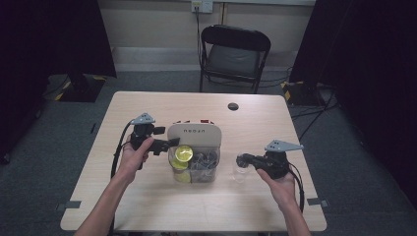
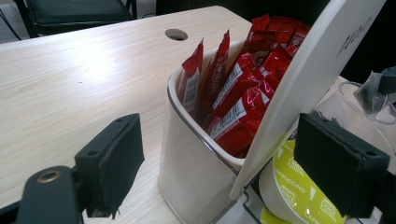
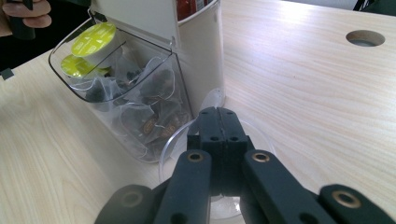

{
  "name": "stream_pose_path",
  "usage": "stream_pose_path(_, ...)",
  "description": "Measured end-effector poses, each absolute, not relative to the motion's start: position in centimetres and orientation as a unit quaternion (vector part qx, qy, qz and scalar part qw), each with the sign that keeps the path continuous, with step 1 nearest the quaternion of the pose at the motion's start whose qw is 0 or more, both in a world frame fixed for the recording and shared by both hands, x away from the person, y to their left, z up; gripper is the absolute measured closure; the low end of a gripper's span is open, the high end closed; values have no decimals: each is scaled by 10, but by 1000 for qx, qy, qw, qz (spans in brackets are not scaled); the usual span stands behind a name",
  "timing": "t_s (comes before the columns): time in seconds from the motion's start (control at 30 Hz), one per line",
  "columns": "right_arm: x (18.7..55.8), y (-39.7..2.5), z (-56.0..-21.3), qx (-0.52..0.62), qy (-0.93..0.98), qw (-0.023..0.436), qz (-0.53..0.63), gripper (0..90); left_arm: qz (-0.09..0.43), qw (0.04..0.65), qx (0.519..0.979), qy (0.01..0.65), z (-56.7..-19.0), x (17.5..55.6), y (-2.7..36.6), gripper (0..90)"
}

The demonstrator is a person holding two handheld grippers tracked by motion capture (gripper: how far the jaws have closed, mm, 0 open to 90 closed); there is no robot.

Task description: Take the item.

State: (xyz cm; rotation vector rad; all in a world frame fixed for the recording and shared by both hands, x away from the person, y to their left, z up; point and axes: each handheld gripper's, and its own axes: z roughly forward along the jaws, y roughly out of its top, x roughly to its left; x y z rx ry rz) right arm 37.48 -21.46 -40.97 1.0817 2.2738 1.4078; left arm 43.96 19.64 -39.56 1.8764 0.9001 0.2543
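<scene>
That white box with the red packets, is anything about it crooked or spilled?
Nothing has spilled. The white organiser stands upright on the table, red sachets standing inside it. Its white lid leans tilted over the clear front bin, which holds yellow-topped capsules and tea bags. The right gripper is shut on a clear cup's rim.

Black tools point(image 1: 164, 143) point(image 1: 242, 161), grey three-cornered top plates, brass-looking screws, black cables; forearms seemingly unsleeved.

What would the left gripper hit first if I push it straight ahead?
Probably the white box holding the red sachets, or its tilted lid. The left gripper is open, and both lie between its jaws just ahead. Which touches first is unclear, since depth is hard to judge.
</scene>
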Motion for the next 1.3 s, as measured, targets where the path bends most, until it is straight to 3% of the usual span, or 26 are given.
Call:
stream_pose_path(0.23, 375, -215, -412, 374, 784, 124, 480, 900, 105, 499, 776, 372, -396, 440, 197, 156)
stream_pose_path(0.6, 375, -213, -410, 367, 788, 125, 479, 748, 104, 498, 777, 371, -396, 440, 196, 156)
stream_pose_path(0.93, 375, -215, -407, 382, 779, 133, 480, 567, 107, 497, 777, 372, -396, 439, 196, 159)
stream_pose_path(1.3, 372, -226, -406, 413, 755, 131, 492, 304, 107, 498, 774, 376, -396, 438, 198, 165)
